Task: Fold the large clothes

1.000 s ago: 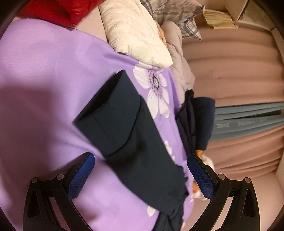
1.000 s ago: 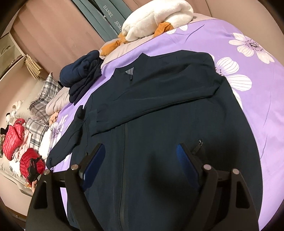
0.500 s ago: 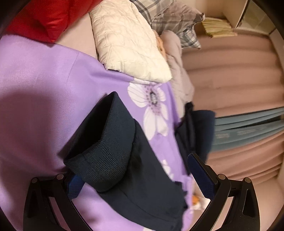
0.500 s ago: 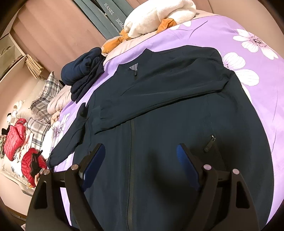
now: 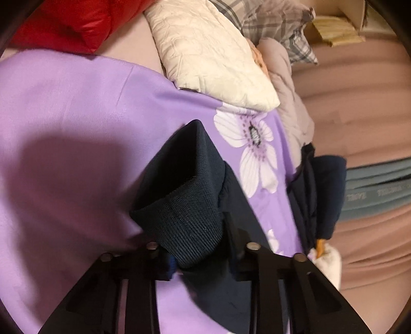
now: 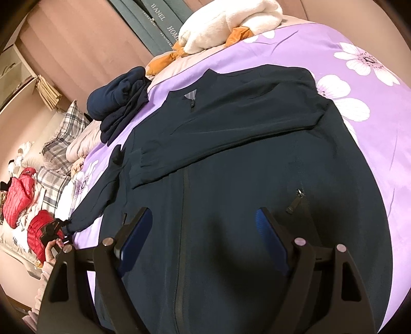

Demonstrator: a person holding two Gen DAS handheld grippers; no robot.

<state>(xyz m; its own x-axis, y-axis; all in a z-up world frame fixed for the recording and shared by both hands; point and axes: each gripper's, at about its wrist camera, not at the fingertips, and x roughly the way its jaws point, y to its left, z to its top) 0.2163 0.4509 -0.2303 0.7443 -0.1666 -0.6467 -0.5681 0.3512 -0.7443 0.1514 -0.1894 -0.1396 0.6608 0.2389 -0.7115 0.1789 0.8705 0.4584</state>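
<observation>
- The left gripper (image 5: 200, 253) is closing its jaws on the ribbed cuff (image 5: 185, 215) of the navy jacket's outstretched sleeve (image 6: 99, 203). The knit already bunches up between the two fingers, so the pads look to be pressing on it. Taking the cuff rather than mid-sleeve gives, I judge, control of the whole length when the sleeve is carried over the body.
- In the right wrist view the same gripper shows small at the sleeve's end, beside the left edge of the bed, with the person's hand (image 6: 50, 250) behind it.
- The right gripper (image 6: 203, 231) hangs with its jaws wide apart over the jacket's lower front, nothing between them. It is probably waiting to pin or smooth the body while the other side works.
- The jacket (image 6: 244, 179) lies face up and zipped across the middle of the purple flowered bedspread (image 6: 372, 108), collar toward the far edge. One sleeve is already laid across the chest, so the held sleeve is likely the next fold.
- A folded dark garment (image 6: 118, 102) sits at the far left edge, near the collar.
- A white plush toy (image 6: 226, 23) lies at the far edge, and red padded clothes (image 6: 20, 197) are heaped beyond the left edge, all clear of the folding area.
</observation>
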